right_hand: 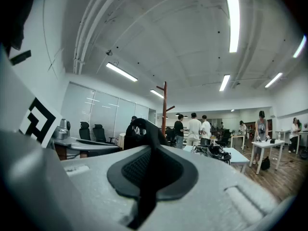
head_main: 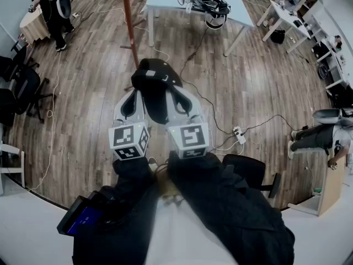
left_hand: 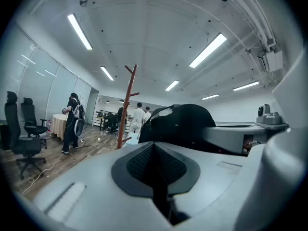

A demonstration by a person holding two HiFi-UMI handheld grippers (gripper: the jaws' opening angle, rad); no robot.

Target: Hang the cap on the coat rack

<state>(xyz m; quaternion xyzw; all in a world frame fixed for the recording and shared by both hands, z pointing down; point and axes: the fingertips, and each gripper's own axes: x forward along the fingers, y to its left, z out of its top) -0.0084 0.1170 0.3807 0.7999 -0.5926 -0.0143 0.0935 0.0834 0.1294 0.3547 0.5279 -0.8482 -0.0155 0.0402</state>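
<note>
A black cap [head_main: 155,87] hangs in the air between my two grippers, above the wooden floor. My left gripper [head_main: 133,99] is shut on the cap's left edge, and my right gripper [head_main: 183,99] is shut on its right edge. In the left gripper view the cap [left_hand: 185,124] bulges just past the closed pads [left_hand: 139,165]. In the right gripper view a black fold of the cap [right_hand: 142,131] runs up out of the closed jaws. The reddish-brown coat rack [head_main: 128,16] stands ahead, beyond the cap. Its pole and pegs [left_hand: 128,102] rise left of the cap, and the rack [right_hand: 164,110] is also in the right gripper view.
A white table [head_main: 160,3] with cables and black gear stands right of the rack. Black office chairs [head_main: 22,87] line the left side. Cables and a power strip [head_main: 239,132] lie on the floor at the right. A person [head_main: 52,7] stands at the far left, and others are further back.
</note>
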